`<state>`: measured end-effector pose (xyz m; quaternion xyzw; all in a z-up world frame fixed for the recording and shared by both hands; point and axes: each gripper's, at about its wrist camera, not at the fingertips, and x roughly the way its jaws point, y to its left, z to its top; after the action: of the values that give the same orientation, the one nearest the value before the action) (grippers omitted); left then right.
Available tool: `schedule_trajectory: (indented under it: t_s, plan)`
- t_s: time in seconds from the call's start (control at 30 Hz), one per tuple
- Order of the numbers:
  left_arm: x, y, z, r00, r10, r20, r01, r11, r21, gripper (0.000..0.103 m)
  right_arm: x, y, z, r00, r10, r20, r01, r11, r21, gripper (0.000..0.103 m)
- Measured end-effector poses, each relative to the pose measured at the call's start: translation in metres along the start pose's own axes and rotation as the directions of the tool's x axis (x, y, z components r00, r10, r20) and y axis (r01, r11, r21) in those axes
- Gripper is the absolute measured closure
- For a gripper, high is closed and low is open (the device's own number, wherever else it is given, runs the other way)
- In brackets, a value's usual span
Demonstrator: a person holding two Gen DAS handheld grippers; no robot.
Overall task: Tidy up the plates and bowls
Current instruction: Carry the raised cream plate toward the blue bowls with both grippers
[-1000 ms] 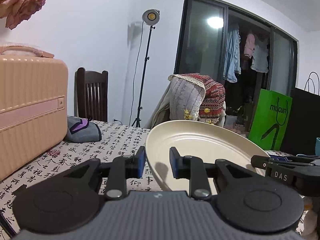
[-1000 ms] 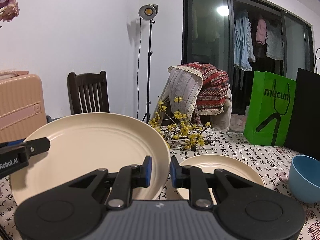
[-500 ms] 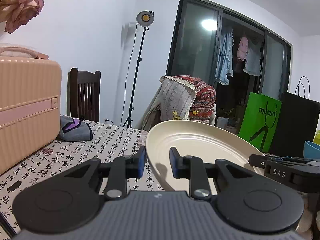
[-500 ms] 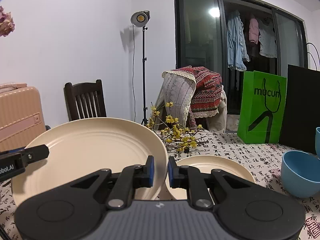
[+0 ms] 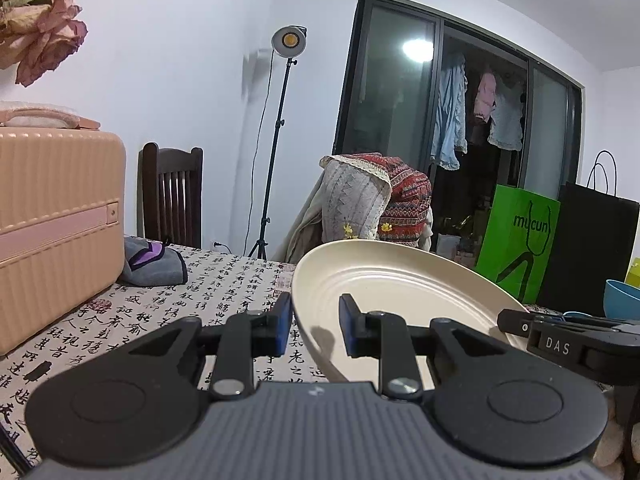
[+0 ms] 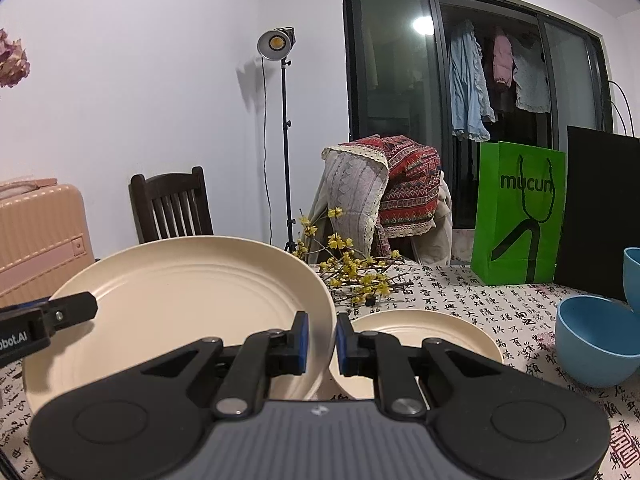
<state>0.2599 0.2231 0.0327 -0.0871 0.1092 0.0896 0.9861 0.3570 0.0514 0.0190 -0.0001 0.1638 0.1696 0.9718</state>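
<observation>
In the right wrist view we see the large plate [image 6: 176, 300] at lower left, raised off the tabletop [image 6: 460, 288]. A smaller plate [image 6: 420, 332] lies right of it, the bowl [image 6: 592, 344] at right edge, the flowering branch [image 6: 352, 272] behind, and the suitcase [image 6: 40, 236] far left.

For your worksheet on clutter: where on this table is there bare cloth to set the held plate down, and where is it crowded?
Free: the cloth between the suitcase, grey pouch and held plate. Crowded: the side with the smaller plate, flower sprig, blue bowl and green bag.
</observation>
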Motion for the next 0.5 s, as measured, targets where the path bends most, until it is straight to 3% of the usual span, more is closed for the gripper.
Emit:
schedule_trajectory:
  t_s: [0.5]
  plan:
    - [-0.019, -0.008, -0.001, 1.000, 0.013, 0.012, -0.013, 1.000, -0.013, 0.078, -0.015, -0.008, -0.001, 1.000, 0.006, 0.008, -0.006, 1.000, 0.015, 0.089]
